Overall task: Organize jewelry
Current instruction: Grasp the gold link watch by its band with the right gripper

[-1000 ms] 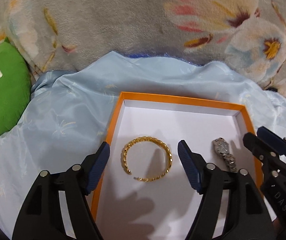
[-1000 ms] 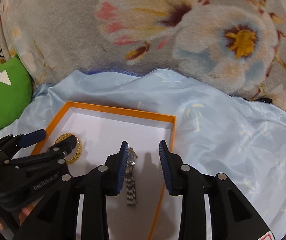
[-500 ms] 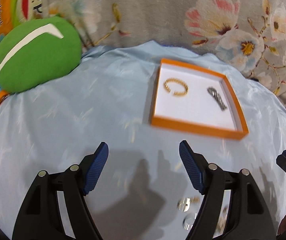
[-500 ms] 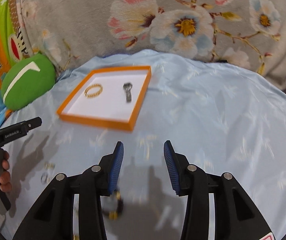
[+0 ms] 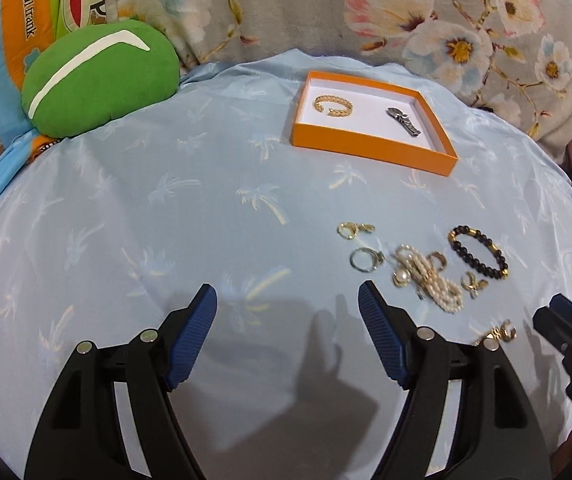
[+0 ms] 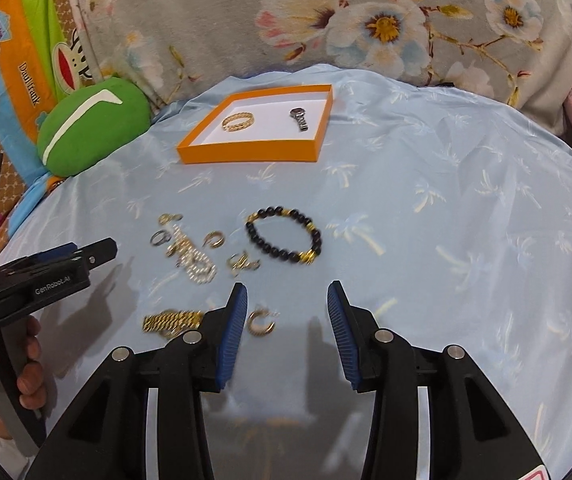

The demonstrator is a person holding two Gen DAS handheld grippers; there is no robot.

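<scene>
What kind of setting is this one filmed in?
Probably a bed at home: a satin sheet as work surface, a floral blanket behind, and a green plush cushion beside the orange tray.

Right gripper (image 6: 287, 326): near edge, blue pads apart, nothing between them but cloth.
Gold hoop earring (image 6: 261, 323): just beside the left pad, on the cloth.
Gold chain bracelet (image 6: 172, 321): left of that pad, partly behind it.
Black bead bracelet (image 6: 284, 240): middle, lying flat, gold beads in it.
Pearl strand (image 6: 192, 258): left of the beads, blurred, small rings and earrings around it.
Orange tray (image 6: 254, 154): far, holding a gold bangle (image 6: 238, 121) left and a watch (image 6: 299, 118) right, apart.
Left gripper (image 6: 98, 251): left edge, held by a hand (image 6: 26, 368).
Green cushion (image 6: 90, 128): far left.
Cloth (image 6: 425, 220): pale blue, palm print.
</scene>
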